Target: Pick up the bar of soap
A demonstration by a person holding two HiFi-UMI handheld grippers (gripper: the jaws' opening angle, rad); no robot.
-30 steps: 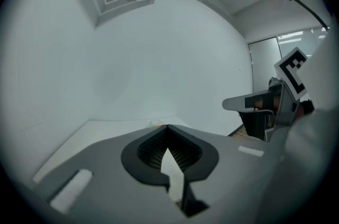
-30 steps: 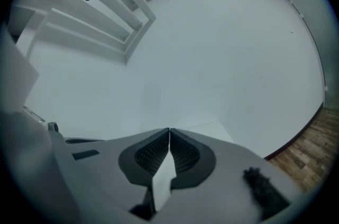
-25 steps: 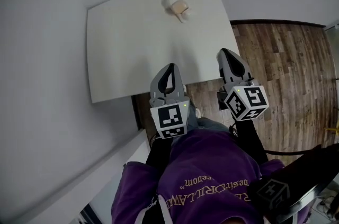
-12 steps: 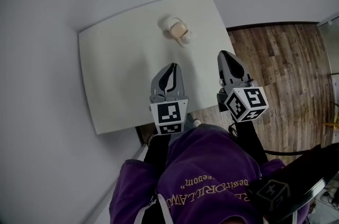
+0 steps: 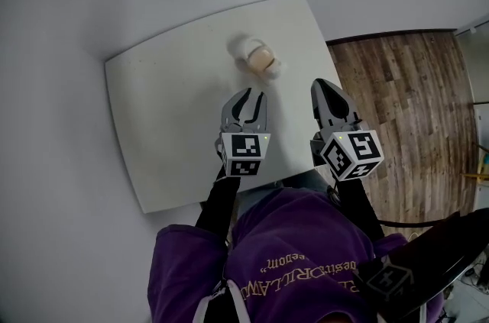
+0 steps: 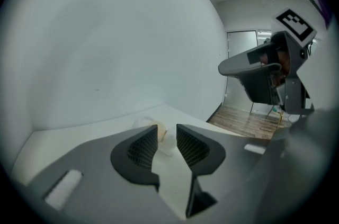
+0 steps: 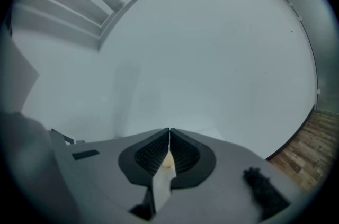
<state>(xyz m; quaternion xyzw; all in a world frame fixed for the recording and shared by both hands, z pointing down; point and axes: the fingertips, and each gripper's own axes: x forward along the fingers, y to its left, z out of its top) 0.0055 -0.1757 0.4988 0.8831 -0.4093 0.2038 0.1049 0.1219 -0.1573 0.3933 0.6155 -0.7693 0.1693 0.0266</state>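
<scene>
The peach bar of soap [image 5: 263, 62] lies in a white dish [image 5: 244, 47] on the far part of the white table [image 5: 168, 108]. My left gripper [image 5: 251, 95] hovers over the table just short of the soap. Its jaws are opening with nothing between them. In the left gripper view the soap [image 6: 161, 135] and the dish [image 6: 142, 123] show beyond the parted left gripper [image 6: 167, 134]. My right gripper [image 5: 325, 85] hangs near the table's right edge. The right gripper [image 7: 169, 136] is shut and empty, and a sliver of soap [image 7: 168, 163] shows through its slit.
A plain grey wall runs behind and to the left of the table. Brown wooden floor [image 5: 412, 100] lies to the right. The person's purple sleeve and top [image 5: 290, 260] fill the bottom of the head view.
My left gripper has moved forward over the table toward the soap and its jaws have parted. The right gripper has barely shifted and remains shut.
</scene>
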